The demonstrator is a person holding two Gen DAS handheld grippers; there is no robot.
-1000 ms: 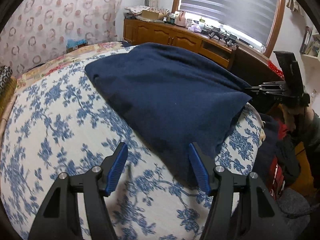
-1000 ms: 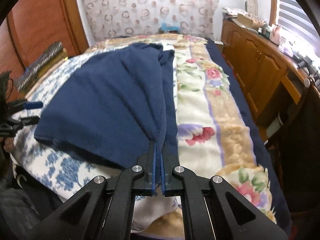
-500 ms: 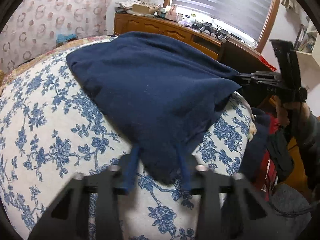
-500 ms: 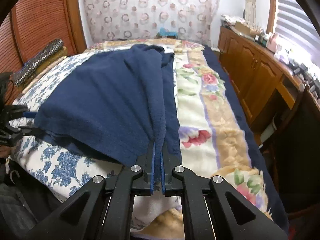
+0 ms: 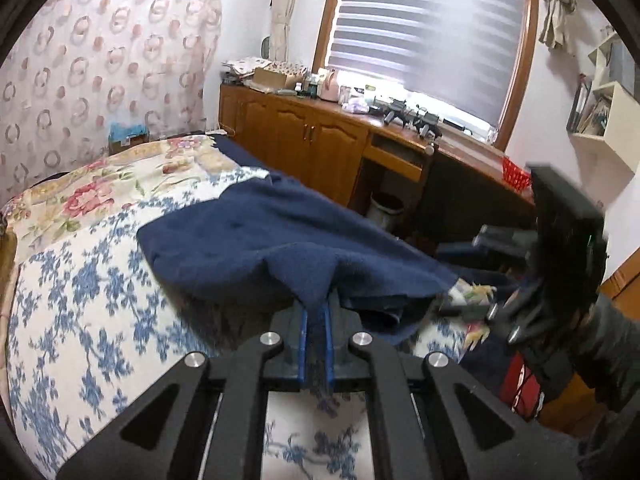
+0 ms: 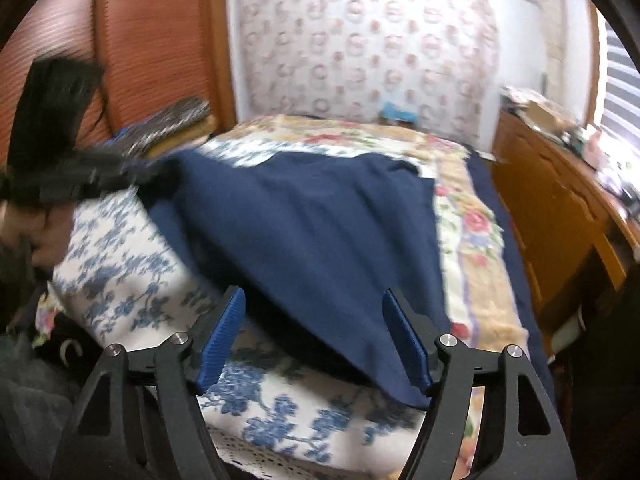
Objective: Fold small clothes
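Observation:
A navy blue cloth (image 5: 260,240) lies spread on the bed. My left gripper (image 5: 316,320) is shut on one of its corners and holds that corner raised off the quilt. In the right wrist view the same cloth (image 6: 320,232) runs from the blurred left gripper (image 6: 152,174) at the far left down to my right gripper (image 6: 316,336). The right jaws are opening; the cloth's near corner lies between them, and the blue pads (image 6: 224,332) do not press on it. The right gripper (image 5: 464,278) shows blurred at the right of the left wrist view.
The bed has a blue-flowered white quilt (image 5: 80,300) and a rose-patterned blanket (image 6: 472,240). A wooden cabinet (image 5: 304,140) with clutter on top runs under the window along the bed's side. A waste bin (image 5: 386,208) stands by it. Dark clothes (image 6: 24,380) sit at the bed's near end.
My left gripper went from open to shut on the cloth's corner and lifted it. My right gripper let go of the cloth's edge, opened wide and shifted sideways.

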